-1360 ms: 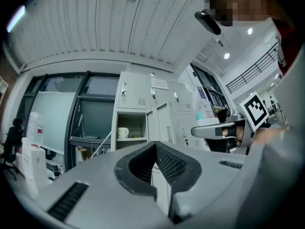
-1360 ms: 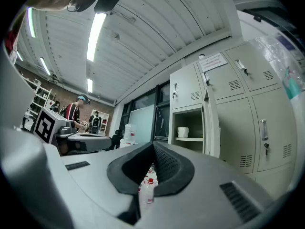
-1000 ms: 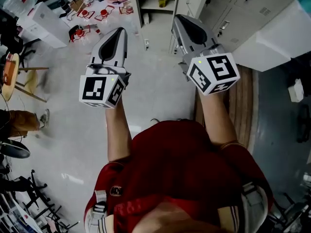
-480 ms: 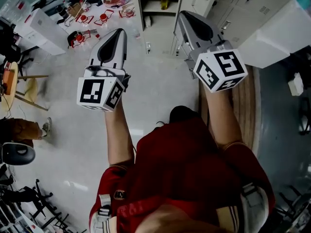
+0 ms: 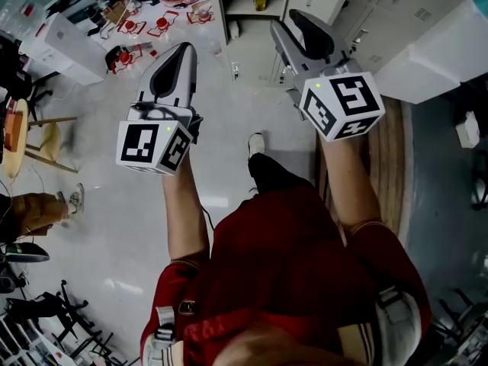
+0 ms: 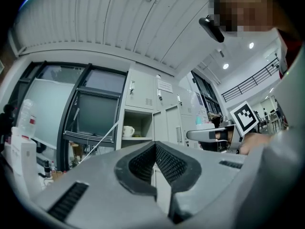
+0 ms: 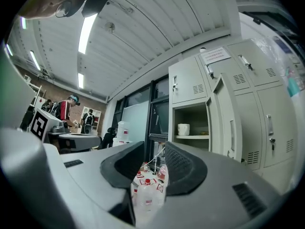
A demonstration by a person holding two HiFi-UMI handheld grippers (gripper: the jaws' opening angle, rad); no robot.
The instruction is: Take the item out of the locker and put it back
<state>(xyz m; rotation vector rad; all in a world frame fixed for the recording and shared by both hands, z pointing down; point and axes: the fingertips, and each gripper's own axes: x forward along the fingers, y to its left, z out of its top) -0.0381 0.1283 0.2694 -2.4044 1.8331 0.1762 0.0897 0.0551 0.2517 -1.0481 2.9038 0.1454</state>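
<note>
A white mug (image 6: pixel 127 130) stands on the shelf of an open locker (image 7: pixel 190 123) some way ahead of both grippers; the same mug (image 7: pixel 183 129) shows in the right gripper view. In the head view the locker (image 5: pixel 245 10) lies at the top, with something yellowish on its shelf. My left gripper (image 5: pixel 185 47) is held level with its jaws shut and nothing in them (image 6: pixel 155 143). My right gripper (image 5: pixel 294 23) points at the lockers. Its jaws have just been opening, and nothing is between them (image 7: pixel 153 146).
Closed grey lockers (image 5: pixel 366 14) run to the right of the open one, whose door (image 7: pixel 229 123) stands ajar. Several bottles (image 5: pixel 145 29) and white boxes (image 5: pixel 65 40) sit on the floor at the left. A stool (image 5: pixel 19 124) and a seated person (image 5: pixel 34 208) are further left.
The right gripper's jaws have parted. The person has stepped towards the lockers, and a foot now shows between the arms. Both grippers have shifted with the step.
</note>
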